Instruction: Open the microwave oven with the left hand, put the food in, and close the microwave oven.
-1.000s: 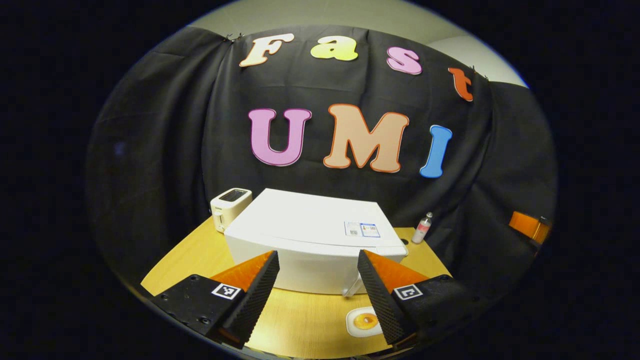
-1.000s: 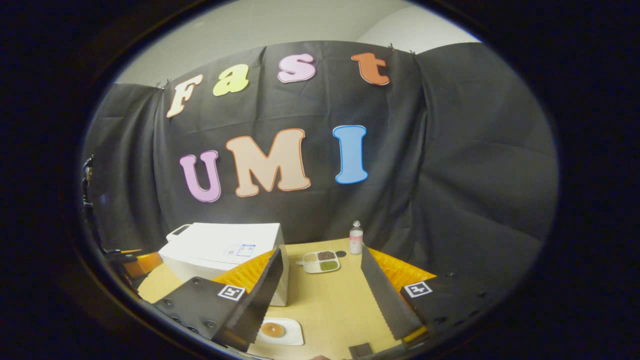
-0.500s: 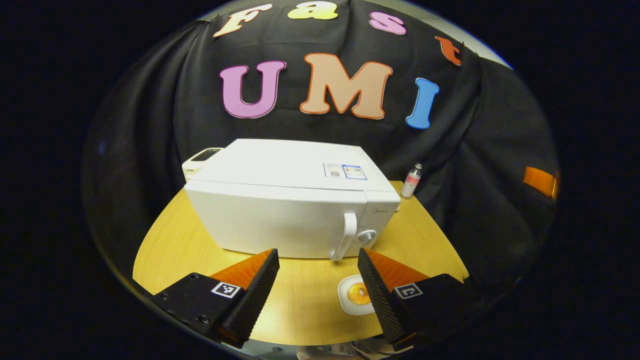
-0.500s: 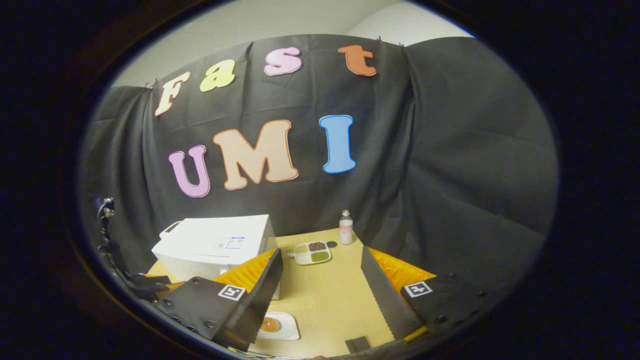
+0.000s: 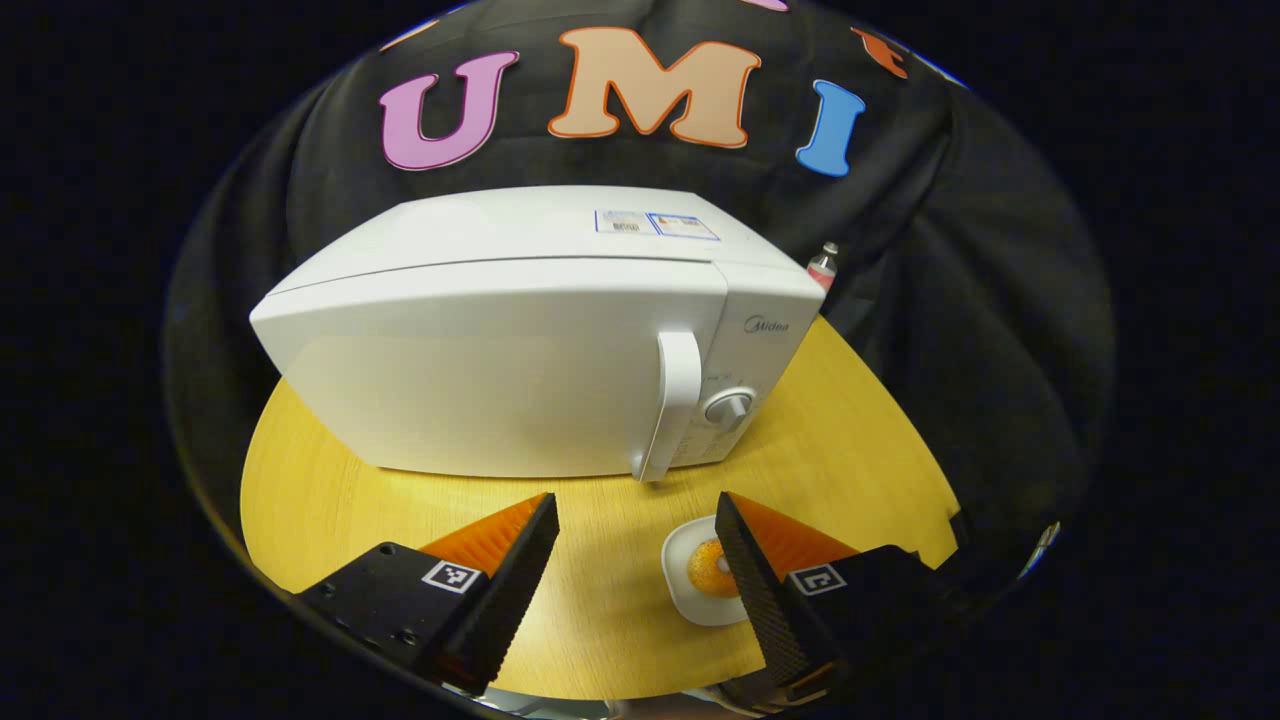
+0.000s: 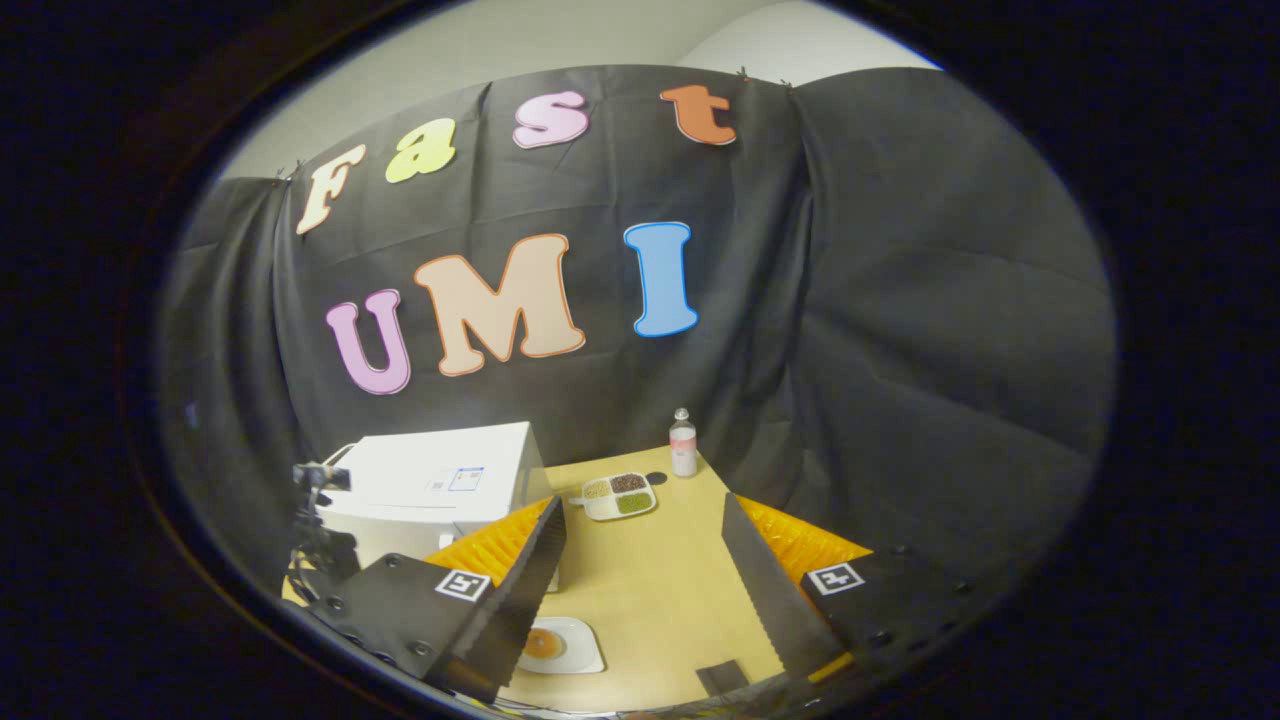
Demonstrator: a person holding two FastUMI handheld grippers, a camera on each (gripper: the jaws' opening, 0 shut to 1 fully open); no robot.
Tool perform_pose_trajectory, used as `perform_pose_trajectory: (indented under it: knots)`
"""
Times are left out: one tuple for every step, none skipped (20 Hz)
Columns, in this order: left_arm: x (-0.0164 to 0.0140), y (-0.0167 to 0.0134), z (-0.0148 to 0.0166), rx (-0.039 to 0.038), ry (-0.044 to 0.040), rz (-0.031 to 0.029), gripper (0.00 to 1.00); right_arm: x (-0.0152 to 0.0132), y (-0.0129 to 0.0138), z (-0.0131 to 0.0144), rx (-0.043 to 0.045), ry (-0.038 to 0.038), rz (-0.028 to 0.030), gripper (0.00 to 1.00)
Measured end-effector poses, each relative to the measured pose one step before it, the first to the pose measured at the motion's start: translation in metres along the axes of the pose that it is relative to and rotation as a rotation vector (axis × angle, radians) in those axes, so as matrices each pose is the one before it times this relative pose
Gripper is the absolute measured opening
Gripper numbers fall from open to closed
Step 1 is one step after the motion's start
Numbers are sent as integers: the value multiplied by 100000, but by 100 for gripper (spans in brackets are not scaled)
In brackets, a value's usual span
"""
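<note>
Left gripper (image 5: 637, 560): jaws spread wide, nothing between them, hovering above the tabletop (image 5: 330, 480) in front of the microwave oven (image 5: 520, 340). Door closed. The door handle (image 5: 672, 400) is a white vertical bar at the door's right edge, long axis upright with a slight tilt, lying at about 12 o'clock from the jaws, a touch toward 1 o'clock, and apart from them. The control knob (image 5: 729, 408) sits just beside the handle at 3 o'clock.

Food: a donut on a small white plate (image 5: 700, 585), on the tabletop just below the handle, close to the inner side of the right-hand finger.

Right gripper (image 6: 640, 585): jaws also wide open and empty, farther back; the plate shows at its 7 o'clock.

Judgement: the left gripper is nearer the handle. Open tabletop lies before the door, but the plate sits near the door's likely swing path.
</note>
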State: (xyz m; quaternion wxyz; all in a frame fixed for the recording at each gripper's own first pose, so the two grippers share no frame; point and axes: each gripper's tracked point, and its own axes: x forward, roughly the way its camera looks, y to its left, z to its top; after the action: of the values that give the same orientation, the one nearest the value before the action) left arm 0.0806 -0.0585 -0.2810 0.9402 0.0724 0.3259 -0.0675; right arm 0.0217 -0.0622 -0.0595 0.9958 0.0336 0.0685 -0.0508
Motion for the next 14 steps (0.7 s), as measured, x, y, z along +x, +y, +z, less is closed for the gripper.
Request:
perform_pose_trajectory:
  knots:
    - [681,-78,-406,1005,1352,-320,96,-20,-66,-293,332,354,-445,92]
    - [885,-147,-152,281,1434,-461,96,-42,-90,-121,114,439,-719,92]
    - [737,-213,-13,-314,1077,-691,96,-99,-206,-220,144,380,-797,92]
    - [361,-144,-69,-492,797,-546,96,-123,-148,-15,340,121,-728,92]
    - [614,-166,101,-437,476,-364,96,-71,-91,-80,398,58,-589,92]
    - [592,-69,272,-261,125,71,96,-158,-177,23,441,111,-669,92]
    - [534,15,305,203,150,451,96,-54,-215,-46,451,39,-760,92]
    - [443,57,246,516,-483,452,96,-126,-193,36,439,-127,-713,92]
    - [413,-91,268,606,-434,116,96,-42,-72,-53,429,-127,-550,92]
    - [355,-59,211,214,-276,339,96,-139,-100,12,401,-78,-464,92]
    - [288,-104,75,66,-40,-11,96,17,-174,-65,364,-47,-626,92]
    - [231,-93,171,45,-191,141,96,-38,-169,-19,353,176,-575,92]
    - [274,10,266,364,-446,342,95,-61,-49,-187,378,131,-282,92]
    - [288,6,137,636,-324,214,95,-73,14,9,351,99,-131,92]
